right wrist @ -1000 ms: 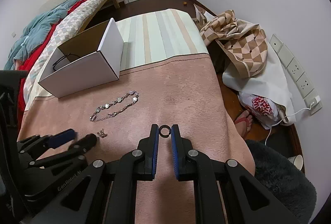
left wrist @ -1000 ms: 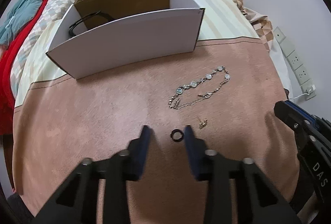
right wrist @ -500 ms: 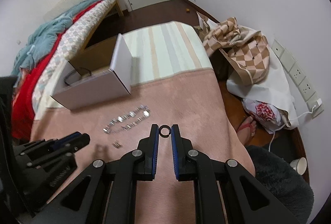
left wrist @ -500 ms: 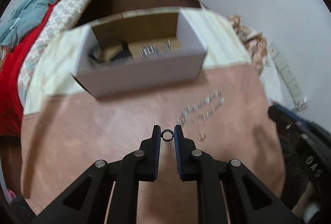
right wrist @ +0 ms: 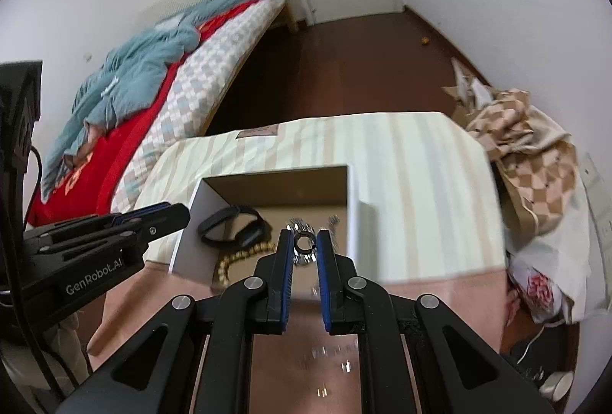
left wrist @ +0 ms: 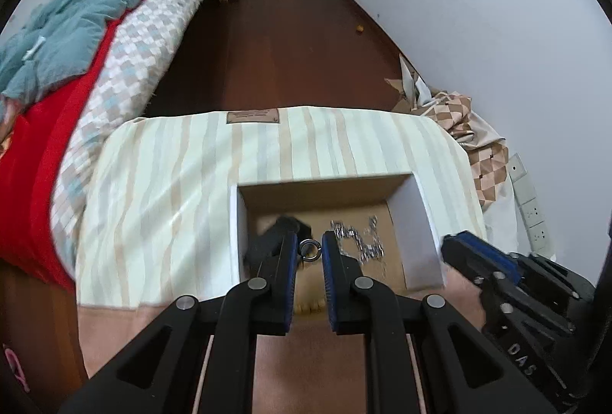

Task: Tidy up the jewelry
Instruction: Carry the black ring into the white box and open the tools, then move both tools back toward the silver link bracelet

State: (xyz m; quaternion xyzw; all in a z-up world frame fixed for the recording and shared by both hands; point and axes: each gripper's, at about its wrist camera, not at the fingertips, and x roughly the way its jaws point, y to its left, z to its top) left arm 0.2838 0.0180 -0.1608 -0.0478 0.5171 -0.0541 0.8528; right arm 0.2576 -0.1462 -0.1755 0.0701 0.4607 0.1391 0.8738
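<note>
- ring (left wrist: 309,249): shiny metal, smooth.
- gripper fingers (left wrist: 285,261): matt black plastic, blue ribbed pads.
- box (right wrist: 355,223): matt white card outside, brown card inside.
- chain (left wrist: 357,240): glinting metal links.
- table cover (left wrist: 172,184): striped woven cloth.
- floor (left wrist: 298,51): dark glossy wood.

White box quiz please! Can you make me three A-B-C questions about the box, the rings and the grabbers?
1. Where is the black strap wristband? A in the white cardboard box; B on the bed; C on the floor.
2. How many grippers pinch a small round ring? A none; B one; C two.
3. The box top is: A open; B taped shut; C under a lid.

Answers:
1. A, it lies on the box's brown floor.
2. C, the left gripper jaws pinch the left-hand ring and the right gripper jaws pinch the right-hand ring.
3. A, its inside shows.
</note>
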